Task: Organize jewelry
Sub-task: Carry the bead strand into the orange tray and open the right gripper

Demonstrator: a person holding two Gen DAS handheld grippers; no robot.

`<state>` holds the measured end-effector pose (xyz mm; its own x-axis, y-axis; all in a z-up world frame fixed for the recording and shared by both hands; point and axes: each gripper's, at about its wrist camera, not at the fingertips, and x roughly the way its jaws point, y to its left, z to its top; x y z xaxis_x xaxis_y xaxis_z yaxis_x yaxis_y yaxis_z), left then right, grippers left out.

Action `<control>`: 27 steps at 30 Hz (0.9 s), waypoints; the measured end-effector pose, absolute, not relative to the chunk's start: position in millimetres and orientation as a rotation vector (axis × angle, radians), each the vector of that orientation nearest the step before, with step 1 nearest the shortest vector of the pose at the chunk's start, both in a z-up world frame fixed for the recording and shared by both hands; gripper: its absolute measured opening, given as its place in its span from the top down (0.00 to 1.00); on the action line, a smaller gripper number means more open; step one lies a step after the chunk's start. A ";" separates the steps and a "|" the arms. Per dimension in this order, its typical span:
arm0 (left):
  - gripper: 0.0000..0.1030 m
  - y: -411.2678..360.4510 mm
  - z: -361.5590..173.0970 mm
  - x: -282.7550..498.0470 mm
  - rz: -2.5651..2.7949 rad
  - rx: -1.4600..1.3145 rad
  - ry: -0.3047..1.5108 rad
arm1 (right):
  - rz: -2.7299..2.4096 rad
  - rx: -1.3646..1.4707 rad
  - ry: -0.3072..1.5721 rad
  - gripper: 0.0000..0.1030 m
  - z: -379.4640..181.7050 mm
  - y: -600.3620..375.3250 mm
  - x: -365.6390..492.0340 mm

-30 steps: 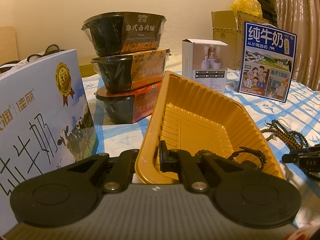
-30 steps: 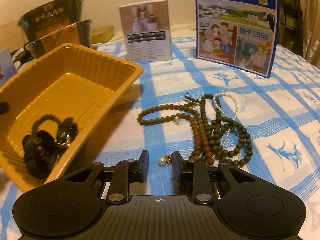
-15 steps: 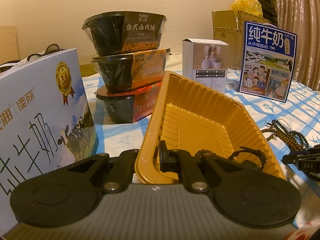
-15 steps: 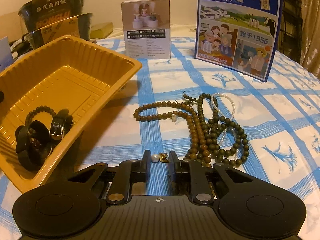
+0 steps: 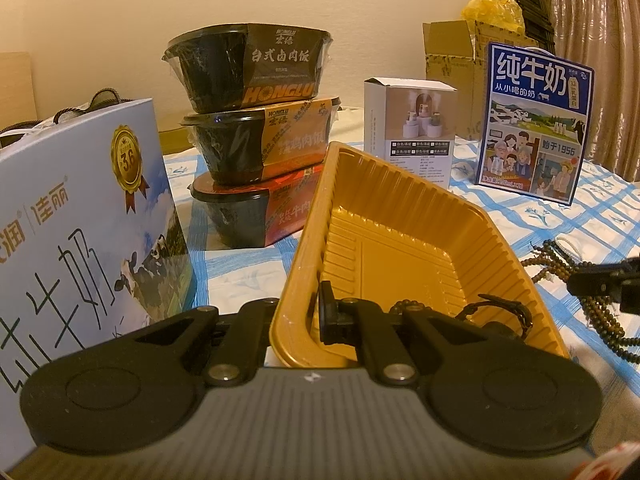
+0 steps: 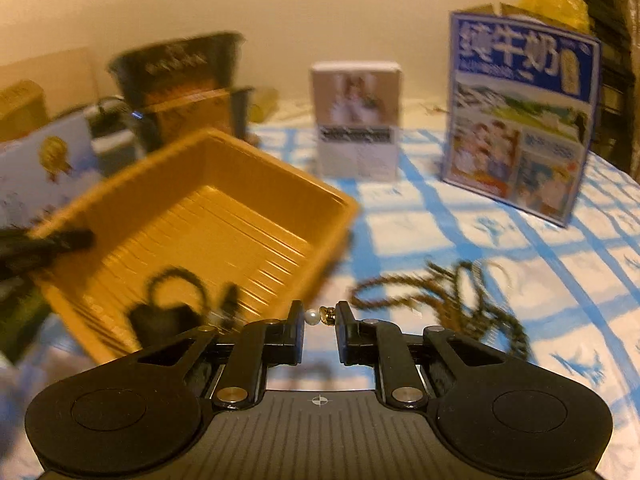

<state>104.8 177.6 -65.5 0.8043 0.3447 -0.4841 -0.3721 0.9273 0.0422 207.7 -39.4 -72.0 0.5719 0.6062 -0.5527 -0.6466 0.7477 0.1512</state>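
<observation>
A yellow plastic tray (image 5: 400, 216) sits tilted on the blue-checked cloth. My left gripper (image 5: 298, 312) is shut on the tray's near wall, one finger outside and one inside. Dark bracelets (image 5: 496, 312) lie in the tray's near corner, also in the right wrist view (image 6: 168, 300). My right gripper (image 6: 319, 316) is shut on a small pearl earring (image 6: 318, 315) and holds it above the cloth, beside the tray (image 6: 224, 216). A pile of brown bead necklaces (image 6: 448, 292) lies on the cloth to its right, also in the left wrist view (image 5: 576, 276).
Three stacked instant-meal bowls (image 5: 256, 132) stand behind the tray. A pale blue milk box (image 5: 80, 216) stands at the left. A small white carton (image 5: 408, 120) and a blue milk carton (image 5: 532, 120) stand at the back. Cardboard boxes (image 5: 456, 48) are behind.
My right gripper has closed on the pearl earring, lifted it off the cloth and swung left toward the tray; its view is blurred. The left gripper and tray have not moved.
</observation>
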 end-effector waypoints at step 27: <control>0.93 179.8 -65.9 105.4 0.382 -0.073 0.506 | 0.926 -0.004 0.619 0.61 -67.4 24.9 183.6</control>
